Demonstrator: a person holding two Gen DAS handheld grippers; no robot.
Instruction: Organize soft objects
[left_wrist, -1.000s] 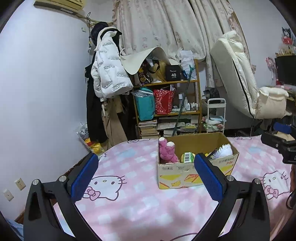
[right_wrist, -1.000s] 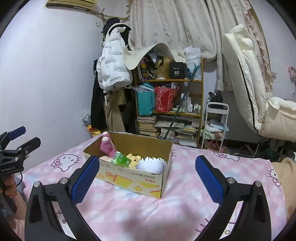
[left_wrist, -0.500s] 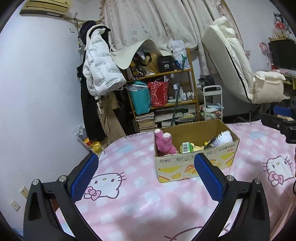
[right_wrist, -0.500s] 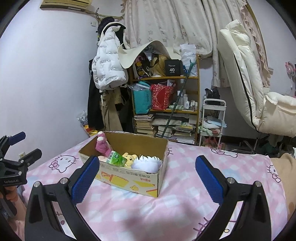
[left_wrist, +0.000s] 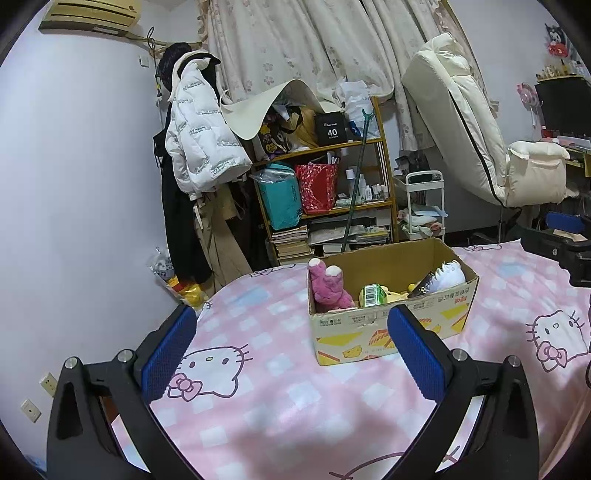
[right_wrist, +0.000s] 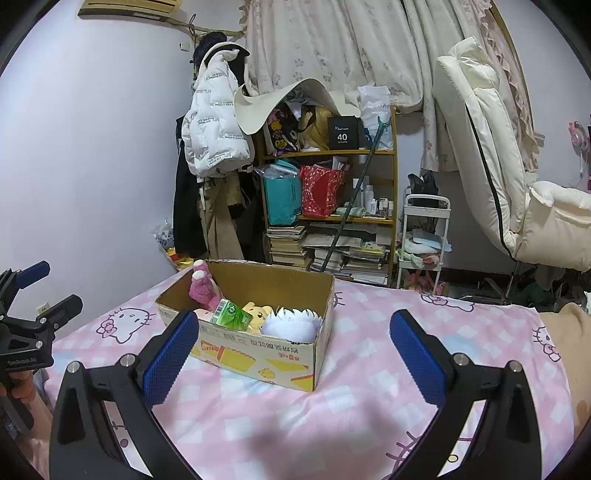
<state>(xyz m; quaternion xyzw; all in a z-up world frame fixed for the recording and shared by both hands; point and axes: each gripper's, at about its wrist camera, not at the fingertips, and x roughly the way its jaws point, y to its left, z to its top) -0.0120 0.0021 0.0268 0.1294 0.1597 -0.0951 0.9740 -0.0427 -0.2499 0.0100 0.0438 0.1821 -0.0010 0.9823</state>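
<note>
A bed (left_wrist: 280, 406) under a pink checked cat-print cover carries a cardboard box (left_wrist: 391, 328) near its far edge. Inside sit a white fluffy toy (right_wrist: 293, 325), a pink plush (left_wrist: 327, 290) upright in the left corner, a yellow plush (right_wrist: 258, 314) and a green carton (left_wrist: 373, 295). Left claw (left_wrist: 295, 358) and right claw (right_wrist: 295, 354) both gape wide, empty, above the cover.

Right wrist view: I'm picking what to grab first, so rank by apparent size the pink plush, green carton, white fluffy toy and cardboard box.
1. Cardboard box, clearly largest.
2. White fluffy toy.
3. Pink plush and green carton look about alike; both are partly hidden, so unranked.
</note>
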